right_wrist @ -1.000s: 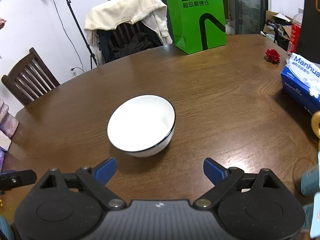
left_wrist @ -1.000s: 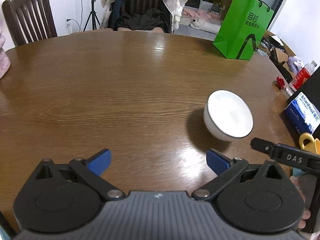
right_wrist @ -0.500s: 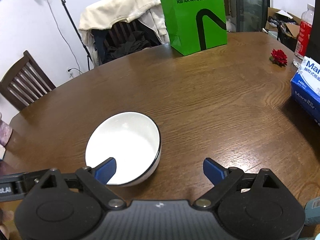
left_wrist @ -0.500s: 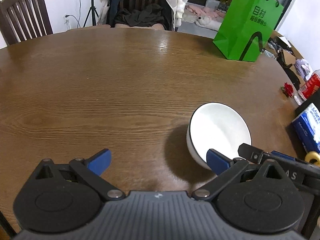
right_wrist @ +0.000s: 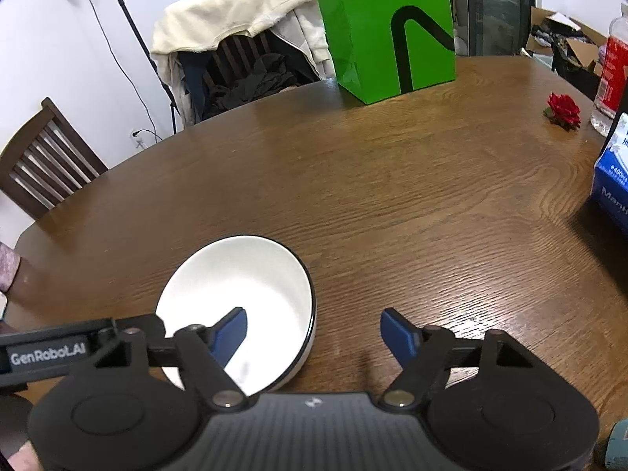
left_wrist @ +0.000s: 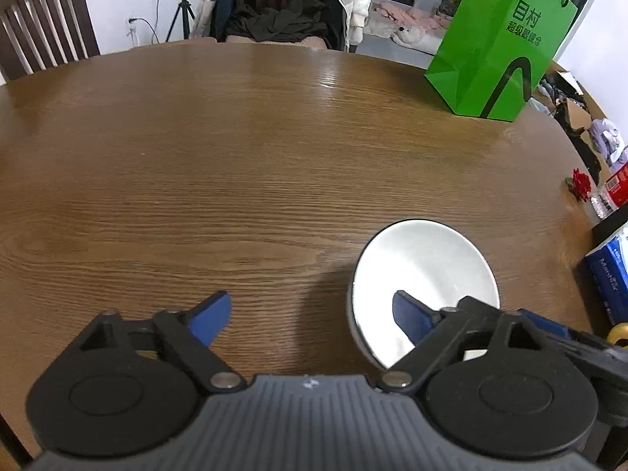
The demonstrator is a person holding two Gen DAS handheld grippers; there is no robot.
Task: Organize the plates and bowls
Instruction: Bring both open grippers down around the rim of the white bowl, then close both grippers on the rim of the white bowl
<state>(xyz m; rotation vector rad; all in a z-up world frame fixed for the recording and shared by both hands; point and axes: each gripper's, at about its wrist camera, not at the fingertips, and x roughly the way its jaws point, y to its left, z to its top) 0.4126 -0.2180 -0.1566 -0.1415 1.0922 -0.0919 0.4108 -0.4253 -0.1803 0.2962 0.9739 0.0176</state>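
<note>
The big round brown wooden desk [right_wrist: 392, 204] fills most of both views, and most of its top is bare. A tall green paper bag [right_wrist: 386, 27] stands at the far side of the desk. A blue tissue box [right_wrist: 612, 180] sits at the right edge, and a little red flower [right_wrist: 563, 112] lies near it. The task's thing is the white round bowl with a thin dark rim [right_wrist: 239, 298]. It stands upright on the desk at the near side, right in front of both tools. The left tool [left_wrist: 310, 314] has one blue finger over the inside of the bowl and the other finger out over the bare desk, so the bowl's near-left rim sits between them. The right tool [right_wrist: 314, 333] does the same on the bowl's other side: one blue finger is inside the bowl and one is outside, with the rim between. Both tools have just been closing, but their fingers are apart and do not look pressed on the rim yet. I think the job is only at its start. The bowl looks not picked up yet, and I see no plates and no stack anywhere in these views. What is left is to close on the bowl, lift it, and put it where it belongs.
</note>
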